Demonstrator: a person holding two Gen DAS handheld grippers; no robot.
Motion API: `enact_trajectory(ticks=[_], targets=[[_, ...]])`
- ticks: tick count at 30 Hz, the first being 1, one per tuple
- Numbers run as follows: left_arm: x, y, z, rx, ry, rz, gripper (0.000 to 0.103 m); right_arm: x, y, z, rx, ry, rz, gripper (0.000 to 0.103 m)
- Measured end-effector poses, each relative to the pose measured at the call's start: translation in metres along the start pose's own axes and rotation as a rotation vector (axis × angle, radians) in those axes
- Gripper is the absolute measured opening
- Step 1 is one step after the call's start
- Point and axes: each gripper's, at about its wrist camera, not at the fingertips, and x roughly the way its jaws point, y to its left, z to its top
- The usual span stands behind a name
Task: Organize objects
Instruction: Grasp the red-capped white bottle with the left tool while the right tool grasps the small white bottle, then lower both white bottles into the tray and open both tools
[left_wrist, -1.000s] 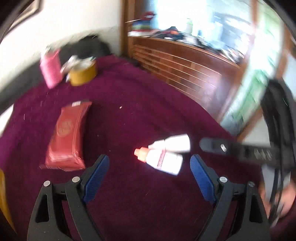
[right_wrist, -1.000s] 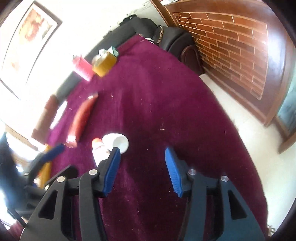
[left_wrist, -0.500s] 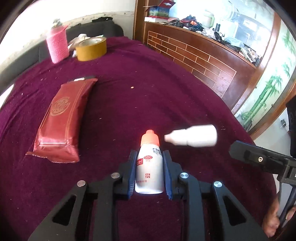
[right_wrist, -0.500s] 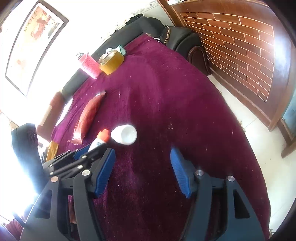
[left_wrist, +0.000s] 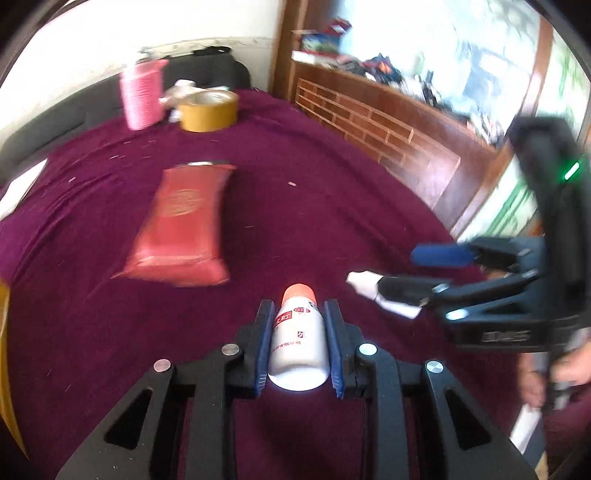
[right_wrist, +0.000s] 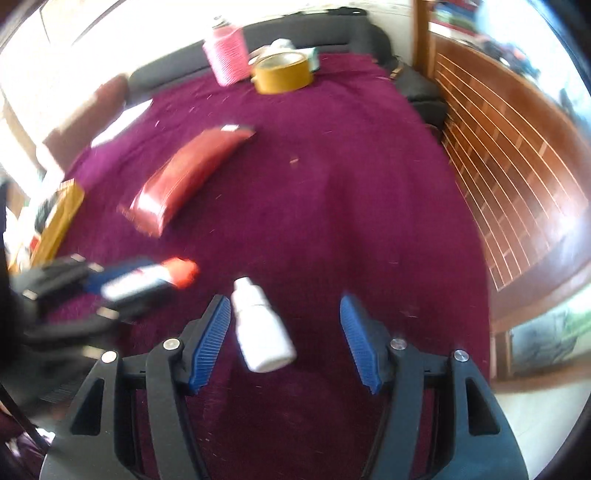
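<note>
Left gripper (left_wrist: 298, 345) is clamped on a white plastic bottle with orange cap (left_wrist: 298, 343). Right gripper (right_wrist: 286, 341) stands half open around a small white dropper bottle (right_wrist: 260, 328), pads clear of it.

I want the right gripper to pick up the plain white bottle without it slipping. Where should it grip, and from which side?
Grip the white bottle across its wide cylindrical body, not the narrow nozzle. It lies on the cloth between the open right gripper fingers, slightly skewed, so come down from above, one finger on each long side.
</note>
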Motion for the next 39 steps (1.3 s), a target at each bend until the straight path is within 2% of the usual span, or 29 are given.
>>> enact_trajectory(ticks=[2, 3, 4, 6, 7, 12, 17, 21, 25, 29, 34, 39], targets=[[-0.018, 0.015, -0.007, -0.031, -0.022, -0.002, 0.023, 0.007, 0.009, -0.004, -0.023, 0.008, -0.003, 0.060], [-0.027, 0.023, -0.012, -0.040, -0.034, 0.001, 0.023, 0.011, 0.012, -0.006, -0.026, 0.015, -0.025, 0.056], [-0.034, 0.028, -0.017, -0.046, -0.046, 0.009, 0.023, 0.015, 0.014, -0.007, -0.025, 0.025, -0.047, 0.043], [-0.048, 0.041, -0.028, -0.053, -0.070, 0.031, 0.023, 0.019, 0.014, -0.010, -0.008, 0.022, -0.100, 0.030], [-0.055, 0.048, -0.034, -0.061, -0.084, 0.040, 0.023, 0.015, 0.014, -0.012, 0.002, 0.025, -0.099, 0.024], [-0.092, 0.089, -0.060, -0.133, -0.152, 0.067, 0.023, -0.005, 0.009, -0.018, 0.110, -0.003, -0.041, 0.024], [-0.139, 0.135, -0.094, -0.219, -0.227, 0.100, 0.023, -0.026, 0.034, -0.019, 0.143, -0.023, 0.055, 0.024], [-0.180, 0.177, -0.127, -0.305, -0.281, 0.142, 0.023, -0.044, 0.085, -0.010, 0.104, -0.050, 0.207, 0.024], [-0.211, 0.213, -0.158, -0.365, -0.340, 0.243, 0.023, -0.045, 0.164, 0.004, 0.010, -0.043, 0.346, 0.024], [-0.224, 0.250, -0.184, -0.435, -0.327, 0.328, 0.023, -0.028, 0.249, 0.011, -0.079, 0.006, 0.456, 0.024], [-0.223, 0.283, -0.197, -0.476, -0.292, 0.367, 0.023, 0.007, 0.342, 0.009, -0.163, 0.089, 0.530, 0.024], [-0.216, 0.305, -0.205, -0.519, -0.266, 0.356, 0.023, 0.035, 0.396, -0.005, -0.228, 0.144, 0.491, 0.024]])
